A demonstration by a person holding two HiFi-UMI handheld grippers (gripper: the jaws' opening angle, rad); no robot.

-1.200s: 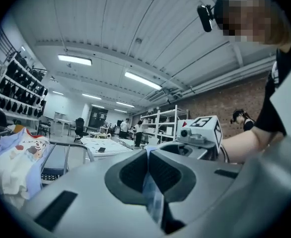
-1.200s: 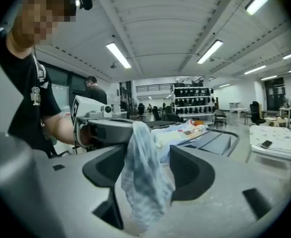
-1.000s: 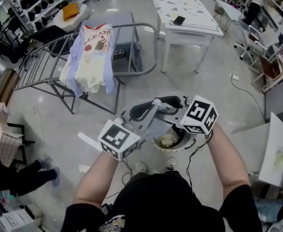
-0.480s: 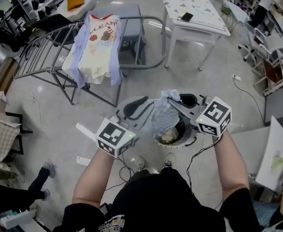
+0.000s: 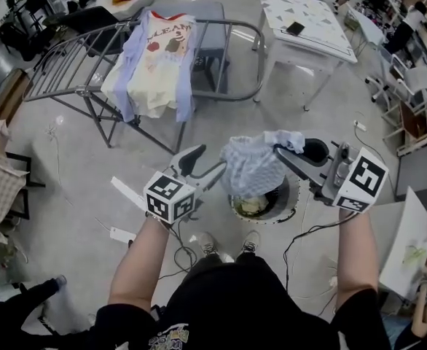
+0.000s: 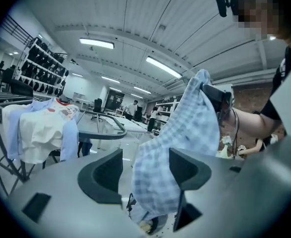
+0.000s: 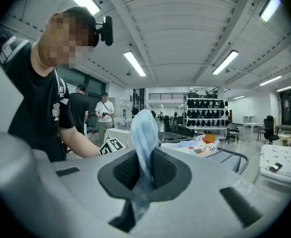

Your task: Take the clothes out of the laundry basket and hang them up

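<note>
The right gripper (image 5: 280, 152) had just pressed its jaws together on a corner of the blue checked cloth (image 5: 253, 168) and held it clear above the round laundry basket (image 5: 295, 195) on the floor by the person's feet. The cloth hung down from that pinch in a loose bunch, its long side running roughly top to bottom toward the basket. The left gripper (image 5: 210, 162) sat just beside it, lower and to the left. Its jaws had just been opening and stood spread wide, with the hanging cloth between them but not squeezed. I judged that the left hand was the nearer one to catch the free lower edge. The drying rack (image 5: 75, 71), already carrying a shirt (image 5: 159, 71), stood well apart beyond them, toward the left side.
</note>
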